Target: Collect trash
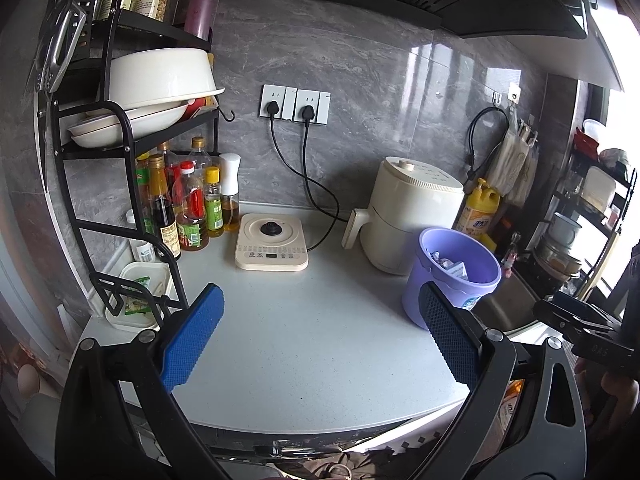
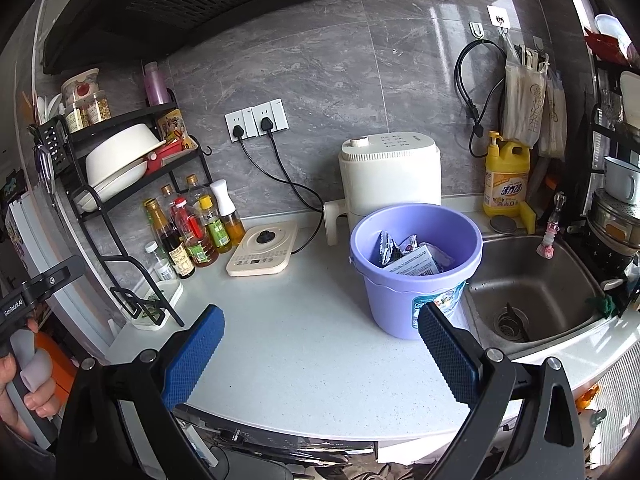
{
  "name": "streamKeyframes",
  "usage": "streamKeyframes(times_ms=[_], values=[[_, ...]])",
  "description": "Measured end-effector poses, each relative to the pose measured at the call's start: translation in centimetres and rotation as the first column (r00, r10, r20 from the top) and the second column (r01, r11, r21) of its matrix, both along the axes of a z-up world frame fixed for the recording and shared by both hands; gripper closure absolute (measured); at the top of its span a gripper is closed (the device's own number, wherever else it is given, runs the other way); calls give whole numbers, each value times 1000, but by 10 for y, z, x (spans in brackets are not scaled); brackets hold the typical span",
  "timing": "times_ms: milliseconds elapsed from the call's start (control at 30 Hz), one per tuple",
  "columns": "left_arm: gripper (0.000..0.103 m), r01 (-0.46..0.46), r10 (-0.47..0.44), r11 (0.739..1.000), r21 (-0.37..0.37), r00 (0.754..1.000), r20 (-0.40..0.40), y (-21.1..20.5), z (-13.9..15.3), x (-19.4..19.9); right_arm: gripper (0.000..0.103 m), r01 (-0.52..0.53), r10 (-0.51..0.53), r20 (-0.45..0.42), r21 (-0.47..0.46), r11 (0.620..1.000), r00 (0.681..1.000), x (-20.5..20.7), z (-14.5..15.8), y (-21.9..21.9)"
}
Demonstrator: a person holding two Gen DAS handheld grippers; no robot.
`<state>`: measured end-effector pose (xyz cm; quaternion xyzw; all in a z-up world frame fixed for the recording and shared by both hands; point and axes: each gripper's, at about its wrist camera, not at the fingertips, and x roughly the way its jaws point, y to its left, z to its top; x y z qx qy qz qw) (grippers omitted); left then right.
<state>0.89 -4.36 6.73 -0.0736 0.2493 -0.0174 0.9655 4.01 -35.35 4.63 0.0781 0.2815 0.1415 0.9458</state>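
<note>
1. Your right gripper [image 2: 320,354] is wide apart and holds nothing.
2. Your left gripper [image 1: 322,340] is wide apart and empty too.
3. Ahead and a bit to the right of both stands the purple bucket [image 2: 404,300], upright by the sink [image 2: 540,292].
4. Wrappers [image 2: 412,254] lie inside it.
5. Your right gripper looks nearer to the bucket.
6. No loose trash shows on the counter [image 2: 312,320].

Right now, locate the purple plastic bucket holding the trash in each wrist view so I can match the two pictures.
Left wrist view: the purple plastic bucket is right of centre, partly behind the right blue pad of the open left tongs.
Right wrist view: the same bucket is just right of centre, beside the steel sink.
Shared landmark: the cream air fryer directly behind the bucket.
</note>
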Motion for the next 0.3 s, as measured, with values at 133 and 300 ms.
streamKeyframes(times_ms=[133,300], values=[[6,15,-15,1000,13,1000,-17,-4,-6,4,8,9,-9,-9,-2,1000,1000,-2,-2,-5],[6,36,-36,999,9,999,-20,-6,-8,8,8,27,-27,-27,5,1000,999,-3,-10,-9]])
